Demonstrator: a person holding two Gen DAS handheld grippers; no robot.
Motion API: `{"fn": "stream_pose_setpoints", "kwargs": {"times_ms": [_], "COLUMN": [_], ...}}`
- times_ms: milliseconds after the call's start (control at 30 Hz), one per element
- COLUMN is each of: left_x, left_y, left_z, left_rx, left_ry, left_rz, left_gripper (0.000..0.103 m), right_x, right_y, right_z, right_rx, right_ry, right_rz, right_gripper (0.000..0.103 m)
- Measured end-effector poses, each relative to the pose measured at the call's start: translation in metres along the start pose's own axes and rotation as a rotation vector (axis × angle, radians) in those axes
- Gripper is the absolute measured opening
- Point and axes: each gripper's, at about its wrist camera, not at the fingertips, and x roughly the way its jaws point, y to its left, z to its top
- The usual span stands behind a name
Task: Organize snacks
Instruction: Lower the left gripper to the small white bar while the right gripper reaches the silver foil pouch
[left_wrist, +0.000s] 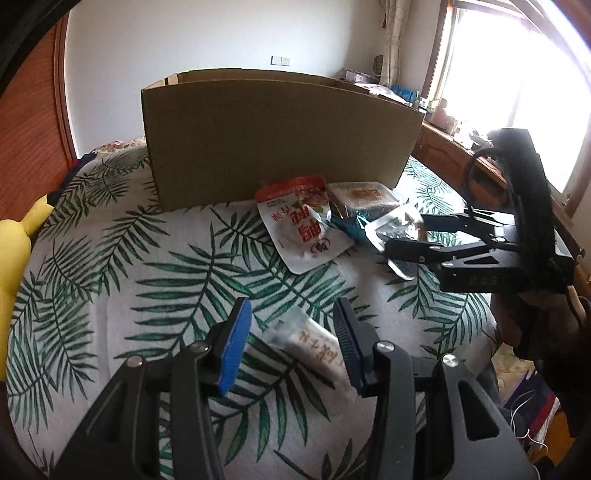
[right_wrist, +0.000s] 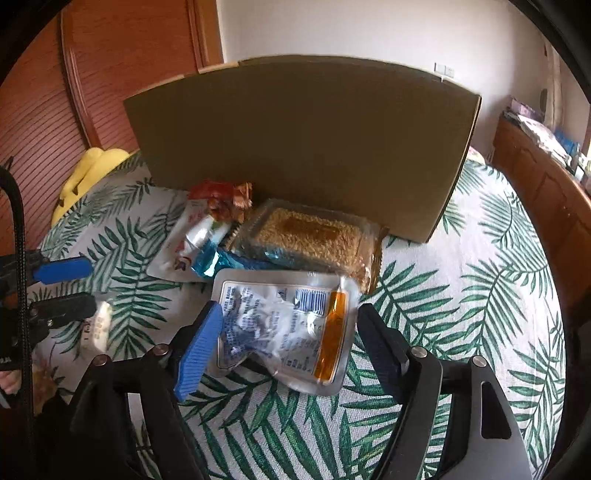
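Leaf-print bed (left_wrist: 110, 266), cardboard box (left_wrist: 273, 140) standing at back. Right gripper (right_wrist: 288, 347) gaping around silver pouch (right_wrist: 284, 325) before box; left gripper (left_wrist: 291, 343) gaping around white packet (left_wrist: 314, 347). Probably light, crinkly, slippery; pinching edges.

Matt cardboard box (right_wrist: 303, 140), glossy pouch (right_wrist: 284, 325)

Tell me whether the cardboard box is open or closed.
Open: in the left wrist view the cardboard box shows a bare top rim with no lid. Contents cannot be seen.
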Motion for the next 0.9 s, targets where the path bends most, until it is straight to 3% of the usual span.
{"fn": "stream_pose_setpoints", "kwargs": {"times_ms": [433,633,900], "left_x": [0.009,0.013,0.017], "left_y": [-0.014,-0.015,-0.033], "left_z": [-0.012,-0.012,-0.018], "left_rx": [0.019,-0.018,0.021], "left_ry": [0.008,0.020,0.019], "left_rz": [0.052,0.072,0.172], "left_gripper": [0.047,0.052,0.061], "right_x": [0.007,0.009,0.008], "right_y": [0.005,0.005,0.004], "right_z": [-0.001,-0.002,-0.002], "right_rx": [-0.028,-0.022,-0.021], "right_ry": [0.028,0.026,0.025], "right_rz": [-0.007,-0.020,-0.017], "right_gripper": [0.081,0.082,0.082]}}
